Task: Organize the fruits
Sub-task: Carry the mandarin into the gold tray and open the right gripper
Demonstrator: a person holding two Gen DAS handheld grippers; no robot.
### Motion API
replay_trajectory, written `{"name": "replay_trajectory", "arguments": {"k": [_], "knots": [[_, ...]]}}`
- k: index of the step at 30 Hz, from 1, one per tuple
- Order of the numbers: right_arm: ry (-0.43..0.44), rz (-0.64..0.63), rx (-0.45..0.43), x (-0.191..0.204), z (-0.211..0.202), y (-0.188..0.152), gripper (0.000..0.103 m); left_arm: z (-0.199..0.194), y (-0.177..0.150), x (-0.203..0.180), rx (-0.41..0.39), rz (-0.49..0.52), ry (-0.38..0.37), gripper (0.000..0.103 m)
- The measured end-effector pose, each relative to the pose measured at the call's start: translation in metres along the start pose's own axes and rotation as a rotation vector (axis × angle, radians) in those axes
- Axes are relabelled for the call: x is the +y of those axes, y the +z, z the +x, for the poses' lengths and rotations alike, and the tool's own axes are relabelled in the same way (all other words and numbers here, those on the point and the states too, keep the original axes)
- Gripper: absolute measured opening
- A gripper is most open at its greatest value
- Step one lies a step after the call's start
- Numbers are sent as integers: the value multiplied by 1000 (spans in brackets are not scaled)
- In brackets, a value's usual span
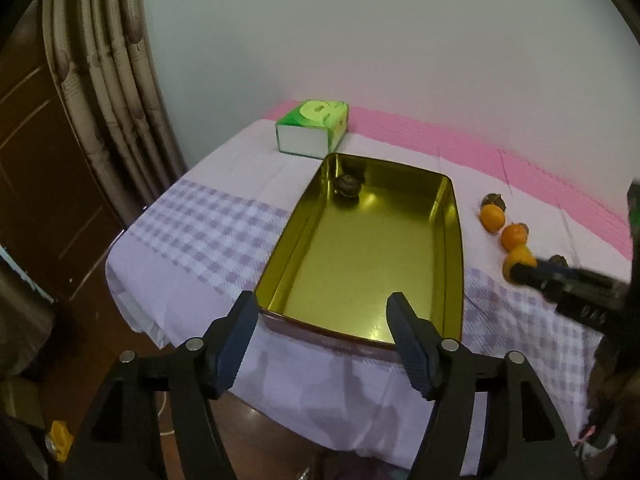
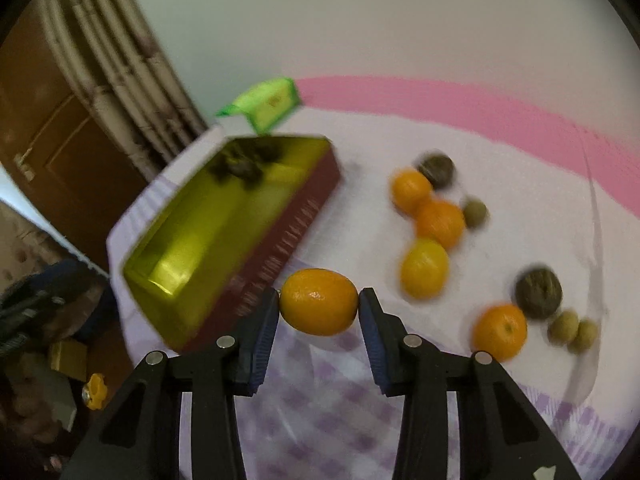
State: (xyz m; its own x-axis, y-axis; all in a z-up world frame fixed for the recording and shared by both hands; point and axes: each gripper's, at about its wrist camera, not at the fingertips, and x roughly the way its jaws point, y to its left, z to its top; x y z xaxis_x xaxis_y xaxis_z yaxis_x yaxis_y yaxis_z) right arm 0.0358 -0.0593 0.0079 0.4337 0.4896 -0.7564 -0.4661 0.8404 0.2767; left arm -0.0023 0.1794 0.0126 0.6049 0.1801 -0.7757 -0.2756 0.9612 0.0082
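Oval orange citrus [image 2: 318, 301], glossy, clamped in right gripper [image 2: 319, 308]

Gold tin [image 1: 454, 240] interior mostly bare, one dark fruit [image 1: 347, 186] in its far corner, tissue box [image 1: 312, 128] just behind, fruit cluster [image 2: 432, 216] crowding cloth right of tin
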Motion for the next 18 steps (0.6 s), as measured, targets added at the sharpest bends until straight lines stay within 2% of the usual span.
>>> {"name": "replay_trajectory", "arguments": {"k": [3, 6, 9, 13, 18], "knots": [[41, -36, -20, 18, 6, 27, 38, 2, 0, 9, -12, -22, 7, 71], [88, -48, -8, 31, 23, 58, 38, 6, 3, 17, 9, -32, 11, 71], [83, -70, 37, 42, 54, 82, 38, 13, 5, 21, 42, -15, 69, 72], [73, -74, 74, 50, 88, 99, 38, 25, 5, 30, 102, -25, 84, 72], [30, -80, 113, 49, 113, 106, 38, 24, 4, 35, 96, -36, 108, 72]]}}
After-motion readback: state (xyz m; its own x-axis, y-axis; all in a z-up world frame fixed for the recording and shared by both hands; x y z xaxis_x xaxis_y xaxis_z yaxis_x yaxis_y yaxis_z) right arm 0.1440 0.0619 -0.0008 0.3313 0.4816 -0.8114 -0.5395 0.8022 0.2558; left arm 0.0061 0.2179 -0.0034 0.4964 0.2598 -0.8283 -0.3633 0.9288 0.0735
